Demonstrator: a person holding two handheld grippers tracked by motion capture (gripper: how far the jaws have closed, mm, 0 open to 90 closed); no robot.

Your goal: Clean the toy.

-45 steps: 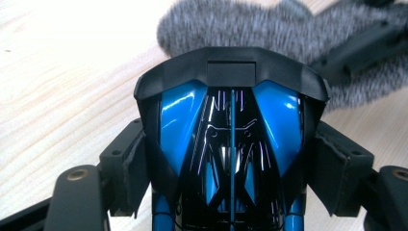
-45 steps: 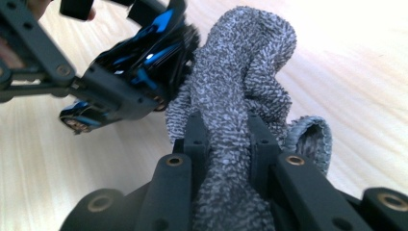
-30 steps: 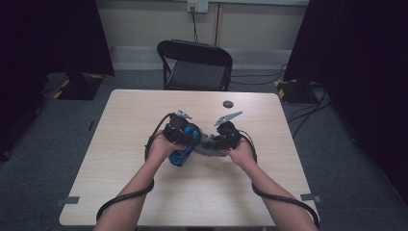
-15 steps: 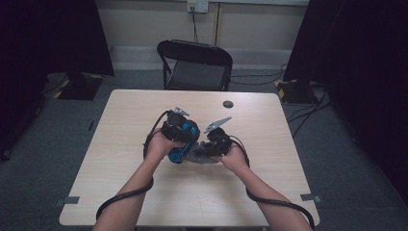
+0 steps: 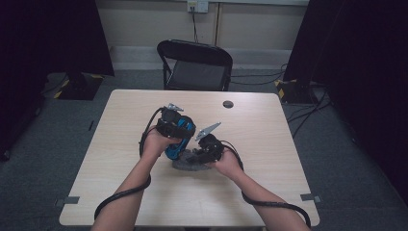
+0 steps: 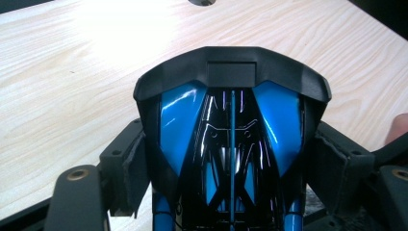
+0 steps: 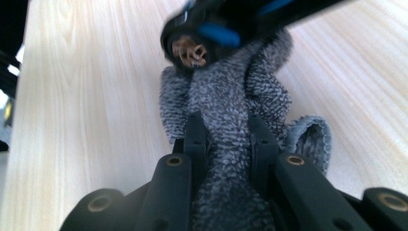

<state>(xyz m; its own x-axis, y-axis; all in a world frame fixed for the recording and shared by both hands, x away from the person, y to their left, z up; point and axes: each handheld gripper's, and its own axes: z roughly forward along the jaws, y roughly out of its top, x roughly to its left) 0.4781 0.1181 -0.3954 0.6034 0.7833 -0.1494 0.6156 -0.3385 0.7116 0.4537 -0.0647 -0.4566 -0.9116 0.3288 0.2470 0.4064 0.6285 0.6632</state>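
My left gripper (image 5: 172,126) is shut on a glossy blue and black gadget (image 5: 179,140) held just above the table's middle. In the left gripper view the gadget (image 6: 231,139) sits between the jaws of the left gripper (image 6: 231,168), and both pads (image 6: 127,171) press its sides. My right gripper (image 5: 206,150) is shut on a grey terry cloth (image 5: 186,164) that lies bunched on the table under the gadget. In the right gripper view the right gripper (image 7: 226,139) pinches a fold of the cloth (image 7: 226,101), which reaches up to the gadget's dark end (image 7: 192,45).
The light wooden table (image 5: 274,149) carries a small black round disc (image 5: 228,104) near its far edge. A black folding chair (image 5: 197,67) stands behind the table. Cables trail from both grippers over the near edge.
My right gripper has moved left and nearer to the person with the cloth, ending low beside the gadget. The left gripper has kept its place.
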